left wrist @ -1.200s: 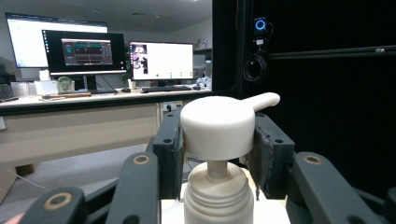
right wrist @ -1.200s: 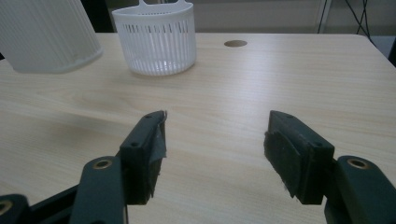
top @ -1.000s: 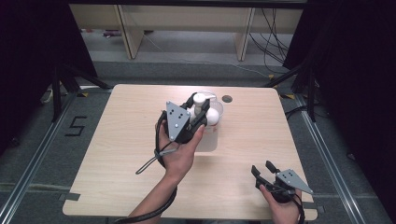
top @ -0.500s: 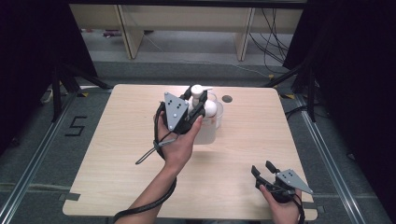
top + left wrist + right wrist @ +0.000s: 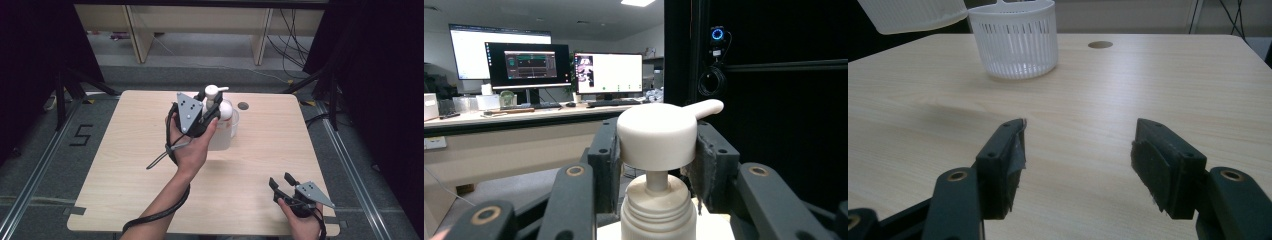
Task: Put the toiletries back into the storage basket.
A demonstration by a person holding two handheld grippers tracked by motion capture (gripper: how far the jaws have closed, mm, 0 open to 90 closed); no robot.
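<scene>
High view: pump bottle (image 5: 218, 131) now lifted higher off desk (image 5: 125, 165); left tongs (image 5: 209, 113) clamped on pump head, right tongs (image 5: 283, 183) apart, idle.

L gripper (image 5: 212, 112) raised, jaws clamped – R gripper (image 5: 282, 182) low, jaws apart.

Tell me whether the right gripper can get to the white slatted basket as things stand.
Probably yes. The right gripper is open with nothing in it, and only bare table lies between it and the white slatted basket. The pump bottle, held by the left gripper, hangs above and aside.
</scene>
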